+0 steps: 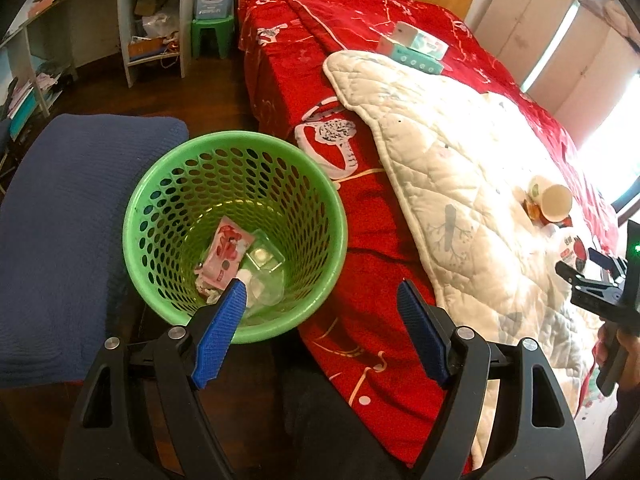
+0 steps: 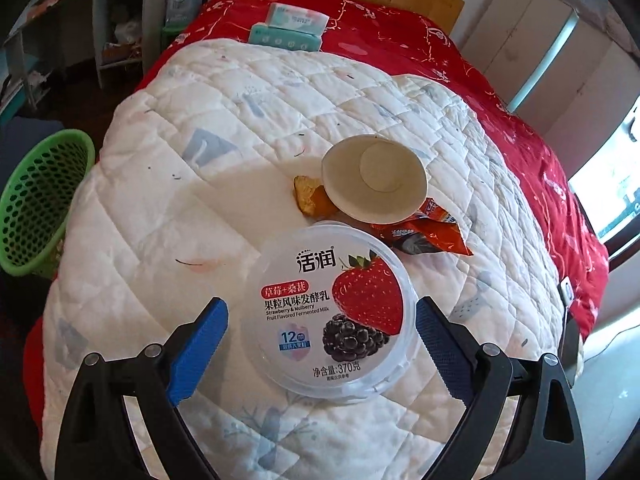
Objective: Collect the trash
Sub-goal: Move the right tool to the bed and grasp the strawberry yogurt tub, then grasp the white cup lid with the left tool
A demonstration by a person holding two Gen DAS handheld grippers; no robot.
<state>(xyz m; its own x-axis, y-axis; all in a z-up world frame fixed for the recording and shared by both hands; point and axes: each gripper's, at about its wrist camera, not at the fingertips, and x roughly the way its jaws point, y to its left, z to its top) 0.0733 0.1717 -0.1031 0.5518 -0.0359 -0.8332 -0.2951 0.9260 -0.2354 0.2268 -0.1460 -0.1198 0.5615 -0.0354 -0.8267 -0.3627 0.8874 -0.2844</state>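
A green perforated trash basket [image 1: 328, 216] stands beside the bed and holds a pink wrapper [image 1: 226, 250] and clear plastic packaging [image 1: 266, 276]. My left gripper [image 1: 320, 290] is open and empty, just above the basket's near rim. On the white quilt lie a round yogurt tub [image 2: 330, 312] with a strawberry label, a paper cup [image 2: 374, 178] on its side, an orange peel [image 2: 310, 196] and a red snack wrapper [image 2: 424, 232]. My right gripper [image 2: 322, 306] is open, its fingers on either side of the tub, apart from it. The basket also shows at the left of the right wrist view [image 2: 40, 200].
The bed has a red cover [image 1: 304, 68] and a white quilt [image 2: 224, 128]. Tissue packs [image 2: 294, 26] lie near the headboard. A blue blanket [image 1: 64, 224] lies left of the basket. Shelves [image 1: 152, 24] and a green stool [image 1: 212, 34] stand at the back left.
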